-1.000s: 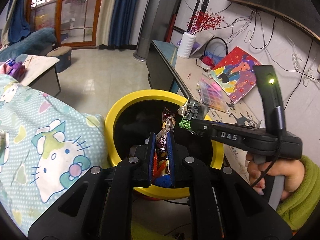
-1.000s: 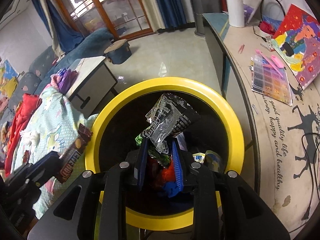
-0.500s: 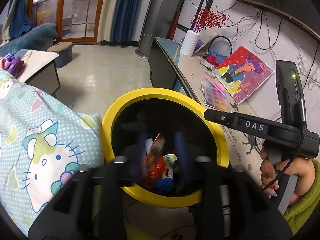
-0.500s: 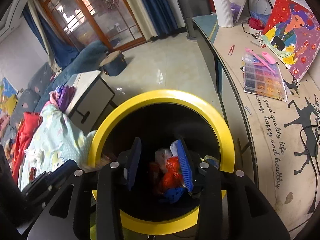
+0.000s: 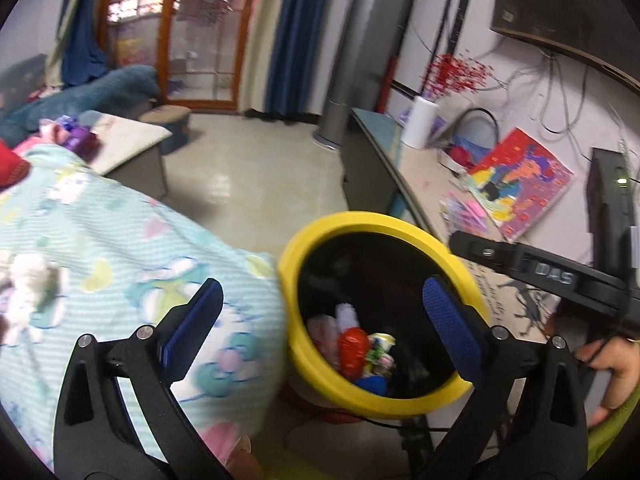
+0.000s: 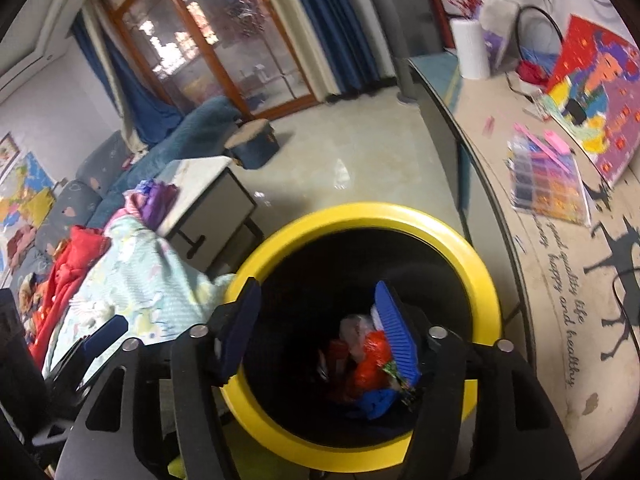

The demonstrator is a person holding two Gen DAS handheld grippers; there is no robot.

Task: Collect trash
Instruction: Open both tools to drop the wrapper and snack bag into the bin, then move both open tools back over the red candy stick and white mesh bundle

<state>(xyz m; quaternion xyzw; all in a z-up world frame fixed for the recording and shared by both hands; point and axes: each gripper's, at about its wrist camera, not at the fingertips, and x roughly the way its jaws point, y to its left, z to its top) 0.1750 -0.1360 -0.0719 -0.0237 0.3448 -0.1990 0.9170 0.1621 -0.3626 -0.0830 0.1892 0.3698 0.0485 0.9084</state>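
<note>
Left claw (image 5: 320, 320): jaws just opened, now spread wide, nothing between the blue pads, poised above the near rim of the yellow-rimmed bin (image 5: 316, 232). Right claw (image 6: 320, 332): jaws just opened, moderately apart, empty, directly over the same bin (image 6: 486, 280). Trash (image 5: 356, 346) lying at the bin bottom: red wrapper, whitish pieces, blue item; exact count not determinable. Lettering "DAS" read on the right claw's body, right of the bin. One worktop (image 6: 560, 264) right of the bin, printed "happy and healthy life". One patterned blanket (image 5: 120, 240) touching the bin's left side.
</note>
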